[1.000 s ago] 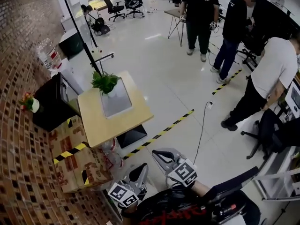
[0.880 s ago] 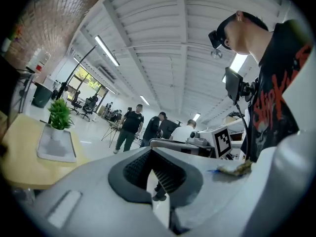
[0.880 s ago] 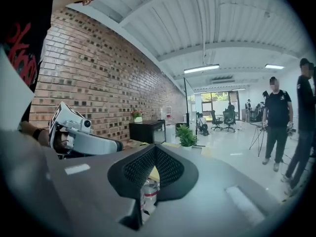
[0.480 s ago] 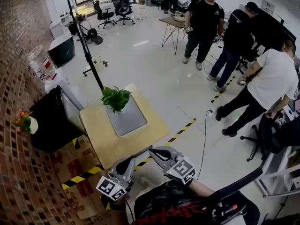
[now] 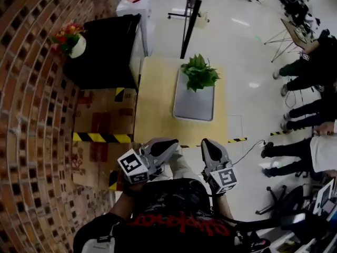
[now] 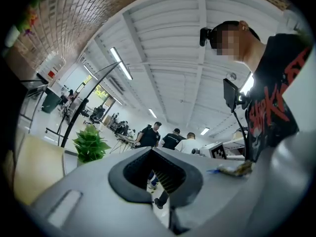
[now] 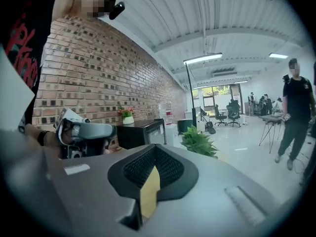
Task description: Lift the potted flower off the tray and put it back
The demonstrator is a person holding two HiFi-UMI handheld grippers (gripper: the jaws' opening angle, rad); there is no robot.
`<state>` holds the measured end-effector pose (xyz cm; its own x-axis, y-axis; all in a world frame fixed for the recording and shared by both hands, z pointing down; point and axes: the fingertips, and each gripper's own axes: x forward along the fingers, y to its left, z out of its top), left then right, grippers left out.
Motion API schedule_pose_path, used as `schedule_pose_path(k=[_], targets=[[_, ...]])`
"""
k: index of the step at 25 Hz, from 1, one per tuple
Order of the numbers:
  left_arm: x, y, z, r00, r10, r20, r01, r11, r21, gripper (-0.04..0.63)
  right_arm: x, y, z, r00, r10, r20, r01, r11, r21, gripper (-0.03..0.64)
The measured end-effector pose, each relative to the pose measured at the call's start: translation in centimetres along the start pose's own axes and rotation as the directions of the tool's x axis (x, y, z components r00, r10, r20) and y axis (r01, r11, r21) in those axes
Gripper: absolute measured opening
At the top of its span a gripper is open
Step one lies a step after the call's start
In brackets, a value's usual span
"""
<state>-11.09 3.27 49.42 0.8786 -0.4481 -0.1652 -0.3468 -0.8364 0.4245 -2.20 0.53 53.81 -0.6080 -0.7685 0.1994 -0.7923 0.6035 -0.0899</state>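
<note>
The potted flower (image 5: 199, 71), a bushy green plant, stands at the far end of a grey tray (image 5: 194, 105) on a yellow table (image 5: 155, 99). Both grippers hover at the table's near edge, well short of the tray. My left gripper (image 5: 172, 146) is shut with nothing in it, and so is my right gripper (image 5: 208, 143) beside it. In the left gripper view the plant (image 6: 90, 143) stands left of the closed jaw tips of the left gripper (image 6: 150, 150). In the right gripper view the plant (image 7: 198, 142) rises just beyond the right gripper (image 7: 155, 147).
A black cabinet (image 5: 108, 49) with a small flower pot (image 5: 71, 38) stands against the brick wall, left of the table. Taped cardboard boxes (image 5: 102, 136) sit by the table's left side. A black pole (image 5: 190, 20) rises behind it. People (image 5: 310, 83) stand at the right.
The view has swung round and closed in on the table; both grippers moved up to its near edge. Their jaws stay shut.
</note>
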Motion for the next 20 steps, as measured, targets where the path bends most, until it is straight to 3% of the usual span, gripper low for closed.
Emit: schedule_pose_path(k=[1,3,6,7,10,13,16,20], targets=[[-0.2,1.2,0.3,0.999,0.051,0.015,-0.051,0.999,-0.018,-0.005,1.7,-0.6,-0.8,0.999,0.036,-0.026,-0.036,0.999,-0.007,0.005],[1.1,3.4,0.6,0.996,0.083,0.020,-0.083,0.996,-0.027,-0.005,4.1,-3.3,-2.6,0.997,0.044,-0.066,-0.046,0.998,-0.040,0.005],[4.5,6.4,2.5,0.992,0.124,0.021,-0.125,0.991,0.041,-0.005,8.8,-8.7,-5.3,0.992,0.045,-0.117,-0.056,0.994,-0.095,0.075],[5.7,7.1,3.2,0.992,0.127,0.012,-0.127,0.990,0.064,-0.005,10.3,-10.7,-6.4,0.991,0.034,-0.133,-0.046,0.995,-0.091,0.120],[9.1,8.3,4.8,0.988,0.152,-0.008,-0.150,0.982,0.119,-0.005,14.3,-16.2,-10.8,0.977,0.012,-0.214,-0.019,0.999,-0.030,0.415],[10.1,9.4,5.6,0.972,0.233,-0.041,-0.228,0.968,0.105,-0.005,18.8,-18.6,-15.3,0.959,0.050,-0.279,-0.038,0.998,0.047,0.582],[11.6,10.5,5.6,0.949,0.300,-0.101,-0.292,0.952,0.090,-0.005,24.0,-21.3,-18.5,0.942,0.090,-0.322,-0.073,0.995,0.065,0.591],[11.8,12.5,3.7,0.910,0.373,-0.182,-0.356,0.927,0.120,-0.005,31.5,-25.2,-21.7,0.942,0.076,-0.328,-0.057,0.996,0.068,0.591]])
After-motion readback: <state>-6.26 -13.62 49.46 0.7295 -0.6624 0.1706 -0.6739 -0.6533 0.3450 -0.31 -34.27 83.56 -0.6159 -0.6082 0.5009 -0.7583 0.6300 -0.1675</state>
